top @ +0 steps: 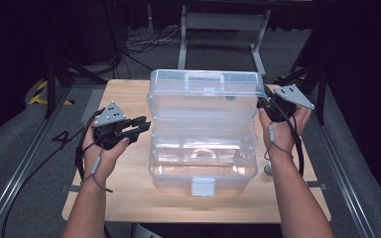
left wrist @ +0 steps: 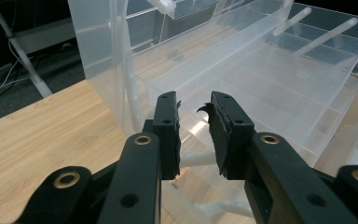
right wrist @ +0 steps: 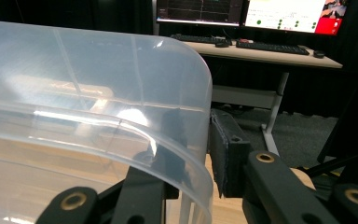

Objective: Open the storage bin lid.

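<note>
- The clear plastic box (top: 202, 148) stands mid-table (top: 124, 198), its lid (top: 206, 94) raised upright at the far side.
- The right gripper (top: 268, 103) straddles the lid's right edge (right wrist: 186, 140), one jaw on each side; whether the pads press it I cannot tell.
- The left gripper (top: 141, 126) sits just beside the box's left wall, jaws slightly apart and pinching nothing.

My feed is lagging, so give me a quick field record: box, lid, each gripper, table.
box: clear plastic toolbox on the table, trays fanned out
lid: lid raised upright at the back
left gripper: left gripper at the box's left side, jaws apart, nothing between them
right gripper: right gripper at the lid's right edge, jaws straddling the lid wall; contact unclear
latch: white latch on the front
</note>
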`<state>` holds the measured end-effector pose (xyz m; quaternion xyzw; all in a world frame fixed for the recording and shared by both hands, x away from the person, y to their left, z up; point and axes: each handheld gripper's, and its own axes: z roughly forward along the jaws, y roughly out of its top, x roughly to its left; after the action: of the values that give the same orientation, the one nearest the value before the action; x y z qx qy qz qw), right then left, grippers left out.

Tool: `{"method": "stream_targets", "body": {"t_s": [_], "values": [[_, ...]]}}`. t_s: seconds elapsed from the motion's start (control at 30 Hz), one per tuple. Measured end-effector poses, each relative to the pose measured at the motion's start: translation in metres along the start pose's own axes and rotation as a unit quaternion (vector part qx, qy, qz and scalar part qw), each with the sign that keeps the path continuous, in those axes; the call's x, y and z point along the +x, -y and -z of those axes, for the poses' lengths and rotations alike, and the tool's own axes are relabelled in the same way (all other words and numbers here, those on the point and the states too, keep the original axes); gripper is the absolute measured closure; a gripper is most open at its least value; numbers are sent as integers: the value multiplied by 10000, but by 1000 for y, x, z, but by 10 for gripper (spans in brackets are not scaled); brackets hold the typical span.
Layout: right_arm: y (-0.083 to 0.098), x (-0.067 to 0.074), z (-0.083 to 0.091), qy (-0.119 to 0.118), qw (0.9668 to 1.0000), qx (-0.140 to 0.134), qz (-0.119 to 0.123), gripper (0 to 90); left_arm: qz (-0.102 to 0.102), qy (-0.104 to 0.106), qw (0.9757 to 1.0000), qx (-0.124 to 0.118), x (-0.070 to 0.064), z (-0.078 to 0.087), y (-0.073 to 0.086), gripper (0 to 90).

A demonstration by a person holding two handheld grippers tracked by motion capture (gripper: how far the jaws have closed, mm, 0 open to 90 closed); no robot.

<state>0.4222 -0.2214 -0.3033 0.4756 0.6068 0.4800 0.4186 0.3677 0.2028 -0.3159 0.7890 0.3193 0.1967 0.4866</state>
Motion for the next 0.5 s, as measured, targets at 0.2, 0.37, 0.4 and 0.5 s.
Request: {"method": "stream_targets", "body": {"t_s": [0.2,0.37,0.4,0.5], "values": [[-7,-2,-10,15,9998,190,-40,769,29,37,10000,16,2,2,2,722],[-14,-5,-19,-35,9990,417,-138,773,81,377,9992,54,4,4,6,696],[-15,-5,-21,-28,9988,466,-116,777,135,474,9988,39,4,5,7,697],[-17,-6,-24,-21,9984,559,-84,783,139,558,9983,75,4,6,9,694]]}}
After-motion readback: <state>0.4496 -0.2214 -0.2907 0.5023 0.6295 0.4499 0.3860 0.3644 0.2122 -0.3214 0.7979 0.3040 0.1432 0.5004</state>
